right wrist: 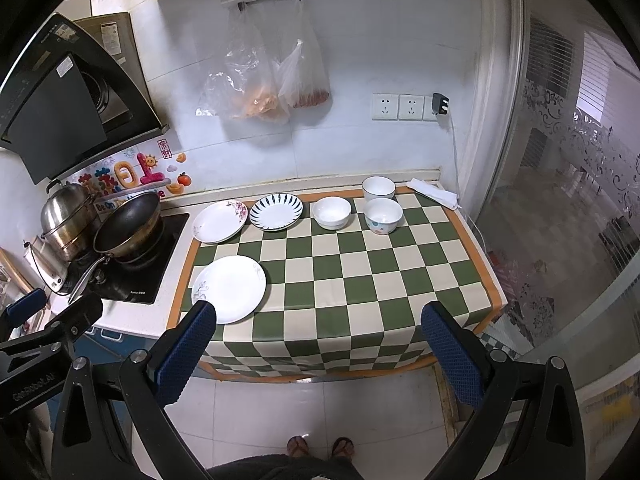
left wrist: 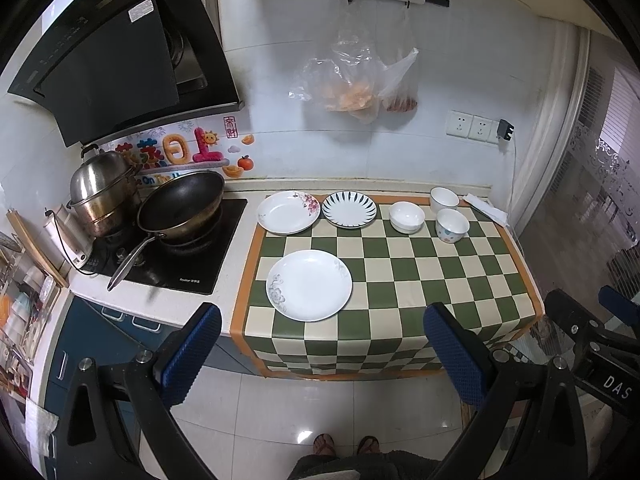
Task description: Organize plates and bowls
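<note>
We note the near left edge of the grey-flowered plate (right wrist: 229, 289) hidden behind a blue fingertip (right wrist: 185, 354) in the right wrist view. Contents of the hanging plastic bags (left wrist: 362, 76) blur to orange and red shapes; we cannot name them. Our view of the steel steamer pot (left wrist: 102, 194) is partly blocked by the wok (left wrist: 182, 206). The stove's brand lettering (left wrist: 189, 280) is too small to read. Past the frosted glass door (right wrist: 568, 216), everything smears.

left gripper (left wrist: 322, 334): spread wide | right gripper (right wrist: 319, 334): likewise (apparently empty)
</note>
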`<state>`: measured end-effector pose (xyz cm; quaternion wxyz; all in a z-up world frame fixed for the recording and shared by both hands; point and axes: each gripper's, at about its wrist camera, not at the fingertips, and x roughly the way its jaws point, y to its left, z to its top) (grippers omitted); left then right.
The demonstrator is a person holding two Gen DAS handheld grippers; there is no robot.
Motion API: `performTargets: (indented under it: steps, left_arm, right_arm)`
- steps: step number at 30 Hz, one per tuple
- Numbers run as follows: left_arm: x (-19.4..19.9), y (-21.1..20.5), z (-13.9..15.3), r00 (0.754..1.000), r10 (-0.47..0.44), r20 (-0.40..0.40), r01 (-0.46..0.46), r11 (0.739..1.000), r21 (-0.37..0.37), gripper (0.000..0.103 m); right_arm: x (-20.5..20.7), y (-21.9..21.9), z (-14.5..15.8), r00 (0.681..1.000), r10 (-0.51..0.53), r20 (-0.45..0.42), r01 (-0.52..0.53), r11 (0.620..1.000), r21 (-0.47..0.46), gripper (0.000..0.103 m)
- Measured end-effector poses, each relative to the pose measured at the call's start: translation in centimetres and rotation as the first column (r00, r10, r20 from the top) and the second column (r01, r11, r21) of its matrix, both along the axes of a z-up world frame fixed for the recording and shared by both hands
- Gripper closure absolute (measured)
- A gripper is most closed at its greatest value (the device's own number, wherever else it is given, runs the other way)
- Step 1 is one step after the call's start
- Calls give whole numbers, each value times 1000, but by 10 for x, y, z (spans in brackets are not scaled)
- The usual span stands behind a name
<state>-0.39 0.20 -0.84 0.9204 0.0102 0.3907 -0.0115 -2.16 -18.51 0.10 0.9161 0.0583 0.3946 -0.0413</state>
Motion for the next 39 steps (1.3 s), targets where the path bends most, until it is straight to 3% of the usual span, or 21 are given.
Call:
performTargets:
  steps: [39]
  left_arm:
    - [-2, 1, -1, 1000, 1, -1, -1, 1000, -7, 0]
  right_arm:
    - [-6, 10, 5, 1000, 11, 5, -11, 1000, -10, 0]
